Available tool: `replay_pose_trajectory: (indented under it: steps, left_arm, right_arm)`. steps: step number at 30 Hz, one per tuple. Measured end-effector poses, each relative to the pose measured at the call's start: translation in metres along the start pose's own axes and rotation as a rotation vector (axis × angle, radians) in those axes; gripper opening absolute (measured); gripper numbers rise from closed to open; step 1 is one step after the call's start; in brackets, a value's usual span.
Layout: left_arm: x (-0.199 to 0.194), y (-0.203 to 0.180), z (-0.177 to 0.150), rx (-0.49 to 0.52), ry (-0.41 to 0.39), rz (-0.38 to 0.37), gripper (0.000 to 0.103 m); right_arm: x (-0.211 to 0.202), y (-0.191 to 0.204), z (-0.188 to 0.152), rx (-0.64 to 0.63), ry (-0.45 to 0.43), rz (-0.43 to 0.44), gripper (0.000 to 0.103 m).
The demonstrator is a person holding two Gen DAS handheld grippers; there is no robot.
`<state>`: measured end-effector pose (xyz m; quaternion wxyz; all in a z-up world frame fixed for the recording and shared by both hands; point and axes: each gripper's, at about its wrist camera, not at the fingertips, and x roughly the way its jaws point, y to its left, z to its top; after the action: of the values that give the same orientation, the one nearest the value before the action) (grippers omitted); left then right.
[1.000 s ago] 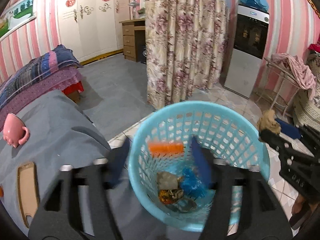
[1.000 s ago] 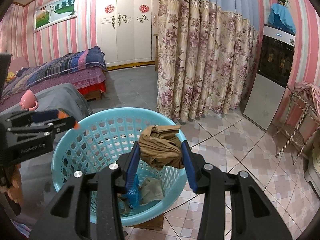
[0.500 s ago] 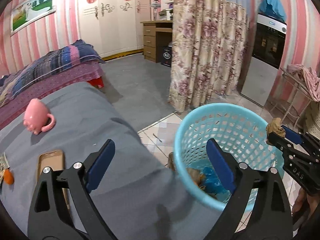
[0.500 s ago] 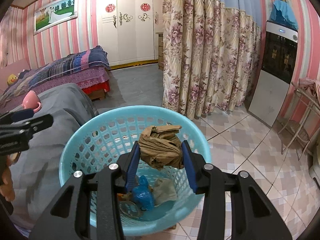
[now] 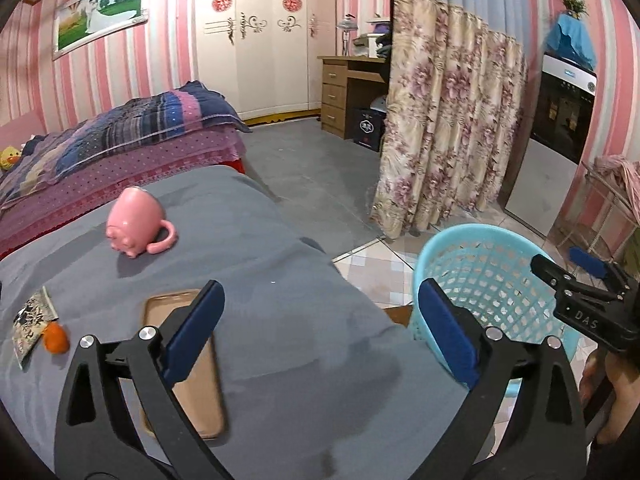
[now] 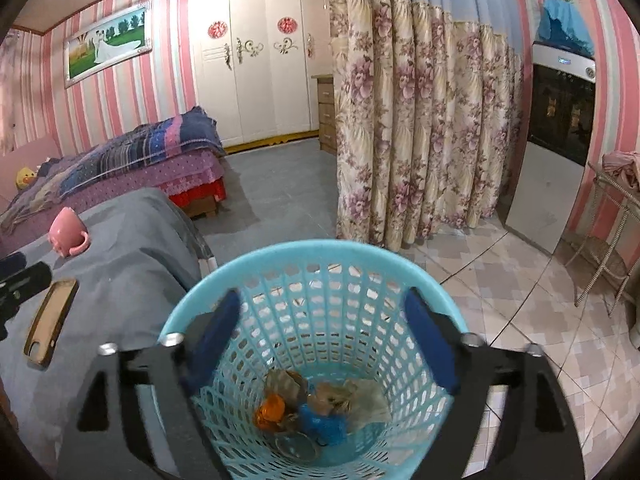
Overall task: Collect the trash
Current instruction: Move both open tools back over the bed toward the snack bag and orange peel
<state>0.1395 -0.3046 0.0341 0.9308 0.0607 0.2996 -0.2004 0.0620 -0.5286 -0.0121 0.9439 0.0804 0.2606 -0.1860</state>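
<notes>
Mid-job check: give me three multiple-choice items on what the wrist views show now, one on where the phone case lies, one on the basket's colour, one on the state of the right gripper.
1. Where is the phone case?
A. Inside the basket
B. Flat on the grey cover, under the left gripper
C. On the tiled floor

2. What colour is the basket?
A. Light blue
B. Red
C. White

3. What is the state of the right gripper?
A. Shut on a brown wad
B. Shut on the basket rim
C. Open and empty over the basket

Answers:
1 B, the case lies on the grey cover near the pink mug.
2 A, its lattice wall and rim are light blue.
3 C, its jaws have just opened and stand wide with nothing between them, and the trash lies at the basket bottom.
</notes>
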Motion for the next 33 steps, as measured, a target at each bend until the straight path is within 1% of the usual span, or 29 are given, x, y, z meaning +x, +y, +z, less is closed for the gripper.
replay_pose_trajectory:
  steps: [1, 3, 10, 13, 15, 19, 24, 31, 33]
  left_arm:
    - [-0.002, 0.004, 0.0, -0.005, -0.003, 0.001, 0.095]
    - [-0.007, 0.013, -0.001, -0.015, -0.008, 0.004, 0.095]
    - [-0.02, 0.041, -0.004, -0.028, -0.016, 0.019, 0.096]
    - [-0.029, 0.059, -0.006, -0.034, -0.026, 0.036, 0.097]
    - [-0.035, 0.077, -0.007, -0.056, -0.032, 0.047, 0.097]
    - [-0.043, 0.115, -0.014, -0.085, -0.019, 0.09, 0.097]
    - [-0.051, 0.171, -0.027, -0.093, 0.009, 0.172, 0.097]
    - [-0.059, 0.253, -0.046, -0.162, 0.056, 0.278, 0.097]
    - [-0.062, 0.276, -0.051, -0.177, 0.07, 0.298, 0.097]
  right_arm:
    - [-0.002, 0.003, 0.0, -0.001, -0.009, -0.013, 0.096]
    - [-0.004, 0.008, -0.001, -0.002, -0.01, -0.019, 0.098]
    - [-0.005, 0.025, -0.001, -0.014, 0.004, -0.034, 0.098]
    - [-0.007, 0.038, 0.001, -0.015, 0.003, -0.02, 0.098]
    - [-0.008, 0.049, 0.003, -0.026, -0.003, -0.011, 0.098]
    - [-0.009, 0.081, 0.008, -0.058, -0.015, 0.023, 0.098]
    - [-0.008, 0.123, 0.01, -0.098, -0.014, 0.047, 0.098]
    - [-0.002, 0.201, 0.011, -0.146, 0.018, 0.131, 0.098]
    - [-0.002, 0.223, 0.009, -0.168, 0.026, 0.15, 0.098]
